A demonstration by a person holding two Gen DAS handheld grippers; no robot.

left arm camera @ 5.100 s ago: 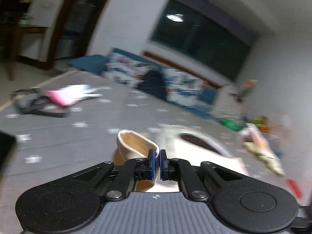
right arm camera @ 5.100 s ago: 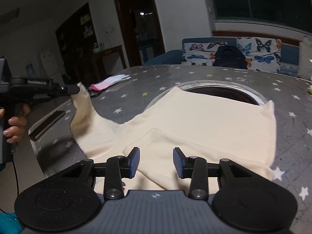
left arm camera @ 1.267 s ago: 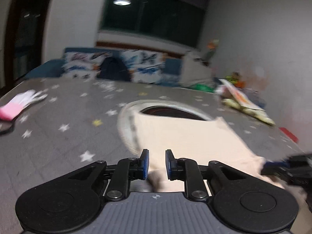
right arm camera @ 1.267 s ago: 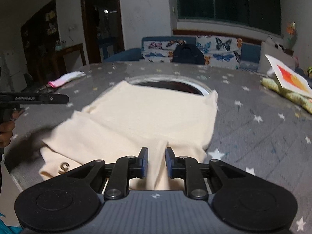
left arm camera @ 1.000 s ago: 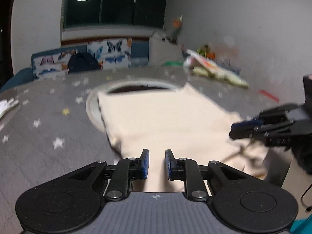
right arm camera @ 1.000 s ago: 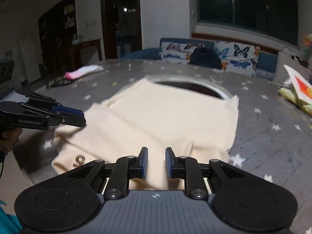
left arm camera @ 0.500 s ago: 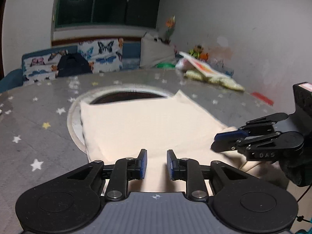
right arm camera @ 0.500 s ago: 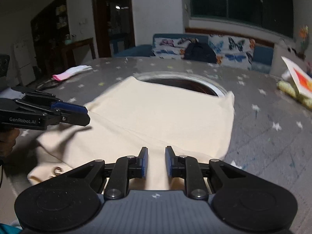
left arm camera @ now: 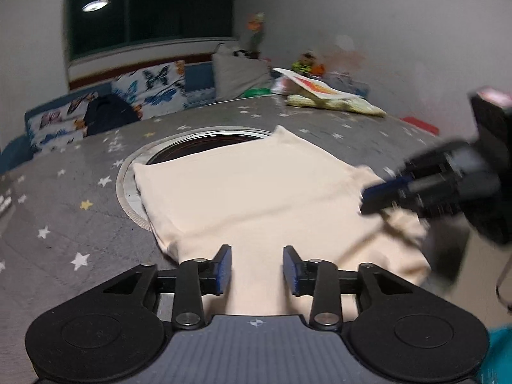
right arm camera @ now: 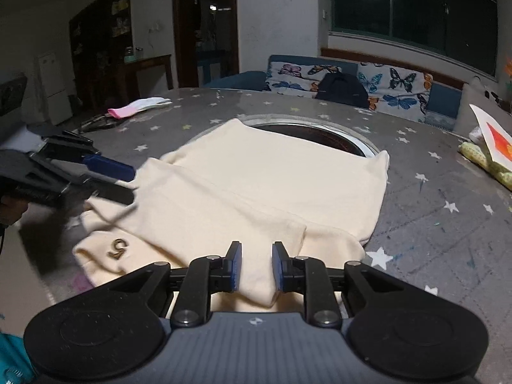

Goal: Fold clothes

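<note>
Your left gripper [left arm camera: 257, 270] and right gripper [right arm camera: 255, 267] both hang apart over the near edge of the cream shirt [right arm camera: 265, 188], which lies by the round hole [right arm camera: 315, 137]; it looks soft and floppy, so pinch its near corners.

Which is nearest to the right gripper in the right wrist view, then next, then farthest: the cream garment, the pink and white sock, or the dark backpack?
From the right gripper:
1. Cream garment: lies just ahead of the fingertips, its near edge between the open jaws.
2. Pink and white sock: far left on the table.
3. Dark backpack: on the butterfly sofa beyond the table.
</note>
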